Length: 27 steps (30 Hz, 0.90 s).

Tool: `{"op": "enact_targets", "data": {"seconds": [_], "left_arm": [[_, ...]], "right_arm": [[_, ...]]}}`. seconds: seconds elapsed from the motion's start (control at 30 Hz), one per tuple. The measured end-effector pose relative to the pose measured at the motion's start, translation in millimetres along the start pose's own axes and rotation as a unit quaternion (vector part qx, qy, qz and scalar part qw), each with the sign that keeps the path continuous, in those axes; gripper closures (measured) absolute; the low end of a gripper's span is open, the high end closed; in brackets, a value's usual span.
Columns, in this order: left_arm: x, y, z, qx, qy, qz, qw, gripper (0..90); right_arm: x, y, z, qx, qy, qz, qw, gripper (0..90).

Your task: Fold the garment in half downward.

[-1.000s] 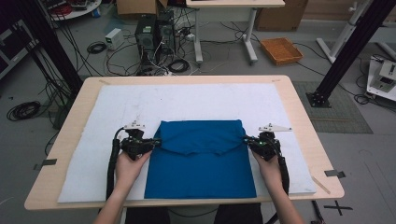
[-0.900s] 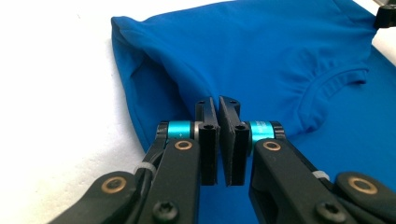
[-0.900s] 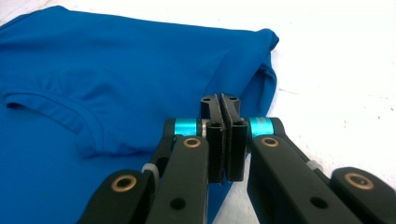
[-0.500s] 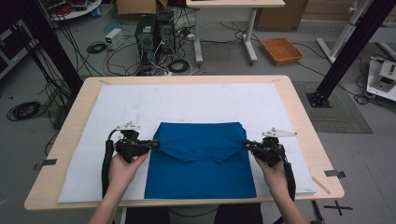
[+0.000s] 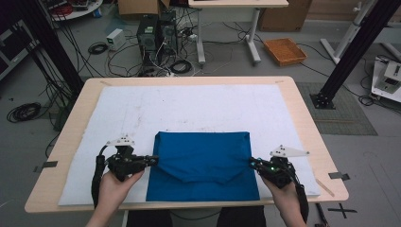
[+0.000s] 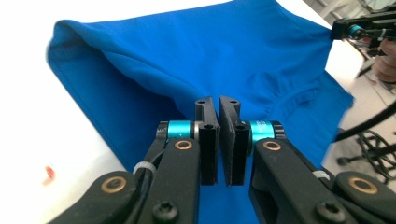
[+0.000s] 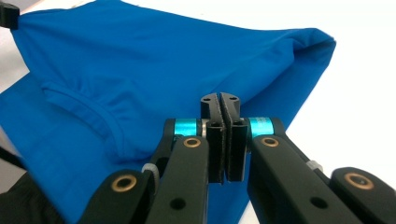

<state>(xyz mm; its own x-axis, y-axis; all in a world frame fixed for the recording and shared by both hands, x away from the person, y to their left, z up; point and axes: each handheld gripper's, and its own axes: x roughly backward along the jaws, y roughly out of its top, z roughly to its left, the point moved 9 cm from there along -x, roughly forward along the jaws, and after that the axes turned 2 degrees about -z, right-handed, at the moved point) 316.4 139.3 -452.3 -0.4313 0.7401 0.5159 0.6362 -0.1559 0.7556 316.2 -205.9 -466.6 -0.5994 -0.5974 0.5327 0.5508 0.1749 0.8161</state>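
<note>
A blue shirt [image 5: 203,156] lies folded on the white mat [image 5: 189,109], its top part doubled over toward the near edge, with the collar [image 7: 79,105] showing on the flap. My left gripper [image 5: 153,160] is at the flap's left corner and my right gripper [image 5: 252,163] is at its right corner. In the left gripper view the jaws of my left gripper [image 6: 218,100] stand shut at the edge of the shirt [image 6: 187,51]. The right gripper [image 7: 219,97] is likewise shut at the edge of the shirt [image 7: 163,56]. The pinched cloth itself is hidden by the jaws.
The mat covers most of the wooden table [image 5: 302,123]. Bare mat lies beyond the shirt and on both sides of it. Past the table, on the floor, are computer cases [image 5: 156,33], cables and an orange tray [image 5: 285,50].
Both grippers have moved toward the near edge, and the left one has also moved slightly outward. The shirt's folded flap and far fold line have come nearer with them.
</note>
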Motion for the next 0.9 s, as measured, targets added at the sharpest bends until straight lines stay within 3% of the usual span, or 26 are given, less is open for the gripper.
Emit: {"op": "enact_targets", "data": {"seconds": [0.23,0.43,0.7,0.77,0.9], "left_arm": [[11.3,-22.4,-17.7,0.002,-0.018,0.009,0.9998,86.1],[15.3,-36.1,-23.3,-0.001,-0.02,0.022,0.9995,86.0],[9.5,-47.7,-20.2,-0.013,0.001,0.037,0.9992,85.4],[7.4,-50.3,-17.2,-0.019,0.013,0.04,0.9989,82.7],[7.8,-48.4,-8.9,-0.034,0.049,0.031,0.9977,68.3]], "right_arm": [[19.7,-16.7,12.8,0.002,0.006,0.002,1.0,89.5],[31.7,-31.8,19.5,0.001,0.008,0.006,0.9999,89.5],[29.4,-41.9,17.4,0.009,-0.002,0.018,0.9998,89.4],[27.7,-44.0,17.4,0.011,-0.002,0.022,0.9997,88.8],[26.4,-43.6,14.3,0.023,-0.015,0.019,0.9994,76.1]]}}
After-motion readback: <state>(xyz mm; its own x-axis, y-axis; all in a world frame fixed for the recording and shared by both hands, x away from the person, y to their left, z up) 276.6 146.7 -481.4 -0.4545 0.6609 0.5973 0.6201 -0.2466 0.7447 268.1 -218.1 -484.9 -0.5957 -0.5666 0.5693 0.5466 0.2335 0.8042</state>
